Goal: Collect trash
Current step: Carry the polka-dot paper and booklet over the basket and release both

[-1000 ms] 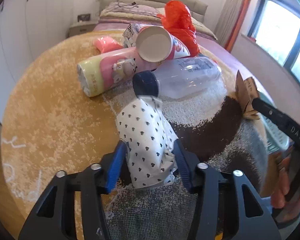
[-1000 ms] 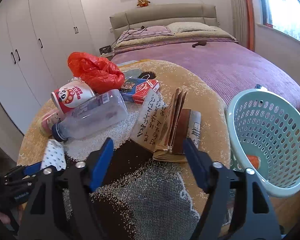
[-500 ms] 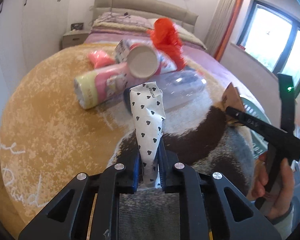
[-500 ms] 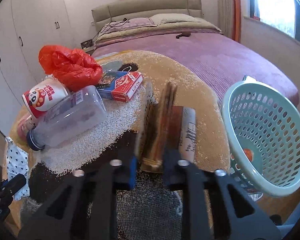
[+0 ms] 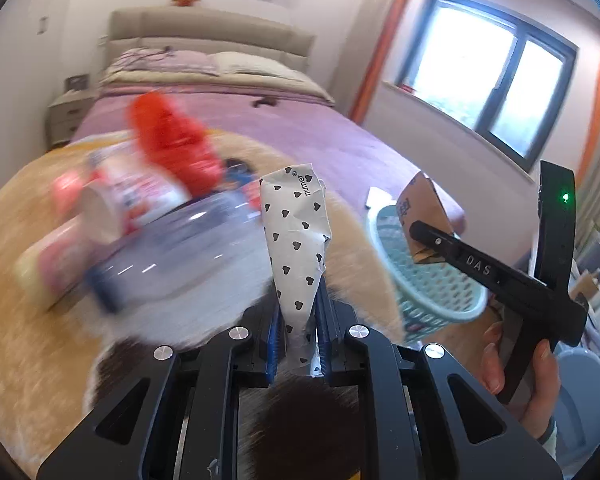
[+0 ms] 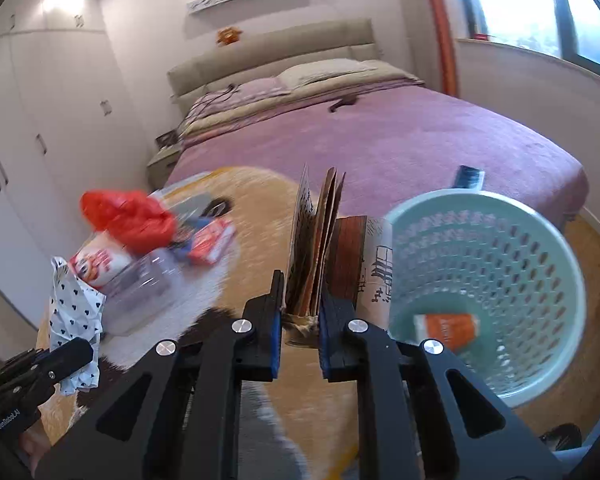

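My left gripper (image 5: 298,334) is shut on a white wrapper with black hearts (image 5: 298,240), held upright above the rug; the wrapper also shows in the right wrist view (image 6: 76,308). My right gripper (image 6: 300,320) is shut on a folded brown paper bag (image 6: 318,240), lifted beside the teal basket (image 6: 540,240); the bag (image 5: 420,208) and basket (image 5: 432,292) also show in the left wrist view. The basket holds an orange packet (image 6: 448,328).
On the round tan rug (image 5: 28,340) lie a clear plastic bottle (image 5: 180,248), a red-and-white cup (image 5: 128,200), a red plastic bag (image 6: 128,216) and a red-blue box (image 6: 212,240). A bed with a purple cover (image 6: 420,140) stands behind, white wardrobes (image 6: 28,140) at left.
Both grippers closed, the left on the heart wrapper and the right on the paper bag. Both then lifted their items off the rug and swung right toward the basket.
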{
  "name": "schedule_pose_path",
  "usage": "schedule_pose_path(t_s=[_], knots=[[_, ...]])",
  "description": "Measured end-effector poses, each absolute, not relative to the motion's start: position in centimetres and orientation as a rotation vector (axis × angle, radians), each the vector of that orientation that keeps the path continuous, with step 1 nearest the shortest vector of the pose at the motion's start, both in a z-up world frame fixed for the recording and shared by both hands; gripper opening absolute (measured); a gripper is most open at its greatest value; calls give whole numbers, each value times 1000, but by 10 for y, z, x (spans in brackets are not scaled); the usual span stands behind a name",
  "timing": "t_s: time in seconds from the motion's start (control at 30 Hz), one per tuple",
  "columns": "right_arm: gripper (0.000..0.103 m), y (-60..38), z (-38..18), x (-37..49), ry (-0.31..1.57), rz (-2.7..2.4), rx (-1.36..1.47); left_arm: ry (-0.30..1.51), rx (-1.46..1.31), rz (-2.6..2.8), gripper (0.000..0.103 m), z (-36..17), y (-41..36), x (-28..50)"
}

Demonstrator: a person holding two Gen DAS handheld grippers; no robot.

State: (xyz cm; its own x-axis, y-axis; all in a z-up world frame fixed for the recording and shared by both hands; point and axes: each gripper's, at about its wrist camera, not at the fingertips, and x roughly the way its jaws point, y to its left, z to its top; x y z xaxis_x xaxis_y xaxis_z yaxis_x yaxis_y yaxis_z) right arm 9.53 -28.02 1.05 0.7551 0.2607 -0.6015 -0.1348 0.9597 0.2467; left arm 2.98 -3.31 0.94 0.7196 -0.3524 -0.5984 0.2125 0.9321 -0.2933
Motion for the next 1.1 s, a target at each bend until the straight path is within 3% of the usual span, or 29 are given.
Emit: schedule_pose_path(t_s=[0.33,0.7,0.77,0.83,0.87,0.9,0.93,0.97,1.1], knots=[[12,-374,-7,127,750,39,272,784,-168,-532,14,14,-132,99],[13,-410,-57,156,886,-28,344,948,-122,-639,14,-25,-213,171],[14,-414,-60,157,897,-19,357,961,-111,-643,24,-29,-220,177],[22,-417,-61,157,903,-8,379,957,-112,-631,43,-30,-221,178],[32,-419,-60,156,900,-3,388,948,-117,-633,50,-29,-220,177],[44,-420,-59,155,894,-8,392,940,-118,-634,50,-29,-219,176],[50,-422,-57,152,882,-23,395,937,-117,-637,50,-29,-218,176],[54,-424,-55,149,865,-33,399,934,-117,-642,50,-28,-217,175],[54,-427,-46,141,840,-35,409,911,-121,-644,57,-23,-206,163]])
